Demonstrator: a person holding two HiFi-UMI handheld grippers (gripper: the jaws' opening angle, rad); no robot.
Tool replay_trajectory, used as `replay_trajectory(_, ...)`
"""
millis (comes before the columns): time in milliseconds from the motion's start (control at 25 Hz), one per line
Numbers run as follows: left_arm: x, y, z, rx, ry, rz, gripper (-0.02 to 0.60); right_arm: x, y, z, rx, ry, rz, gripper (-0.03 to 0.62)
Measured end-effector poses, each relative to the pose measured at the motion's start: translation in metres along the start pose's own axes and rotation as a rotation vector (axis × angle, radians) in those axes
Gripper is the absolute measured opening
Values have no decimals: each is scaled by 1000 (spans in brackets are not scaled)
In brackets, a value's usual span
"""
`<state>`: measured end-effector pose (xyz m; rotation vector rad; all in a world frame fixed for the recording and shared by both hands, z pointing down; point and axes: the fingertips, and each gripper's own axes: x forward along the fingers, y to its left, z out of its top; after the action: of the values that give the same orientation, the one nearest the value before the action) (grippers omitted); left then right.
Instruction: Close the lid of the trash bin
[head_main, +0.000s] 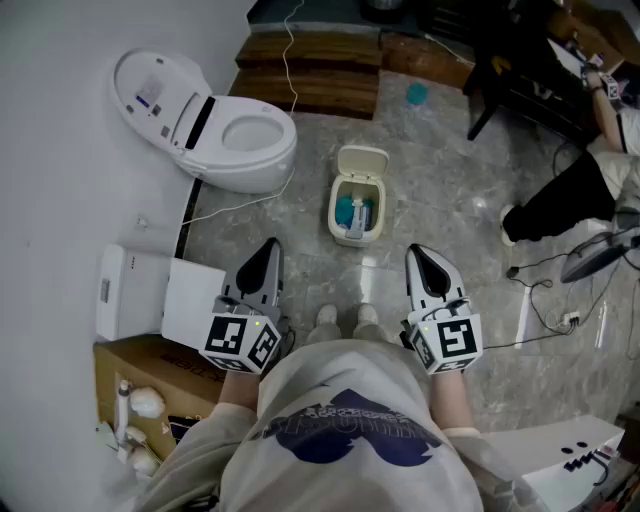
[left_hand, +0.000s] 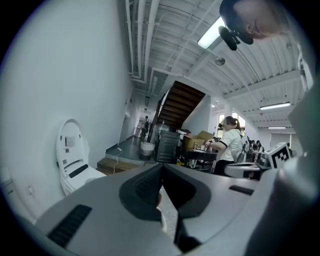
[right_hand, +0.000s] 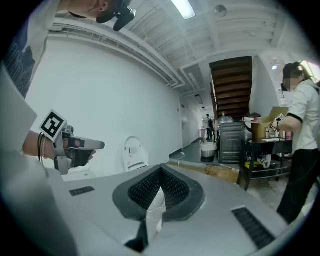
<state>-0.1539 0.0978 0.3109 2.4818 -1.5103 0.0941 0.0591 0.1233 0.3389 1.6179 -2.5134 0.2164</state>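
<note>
Down by the person's (head_main: 345, 420) waist, the left gripper (head_main: 270, 248) and the right gripper (head_main: 417, 253) are both shut tight on nothing, while farther ahead on the floor (head_main: 440, 180) the trash bin (head_main: 333, 212) stands with its lid (head_main: 362, 160) tipped back, so the closing is all yet to do.

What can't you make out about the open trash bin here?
- Trash bin contents, head view: too small; just blue and white shapes.
- Trash bin, gripper views: hidden behind left hand-held gripper and right hand-held gripper.
- Teal object by the wooden step: too small to identify.
</note>
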Motion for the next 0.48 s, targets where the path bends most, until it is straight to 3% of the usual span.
replay_trajectory(480,1,0,0,-1,2,0,-2,2,4,-3,5,11,15,5)
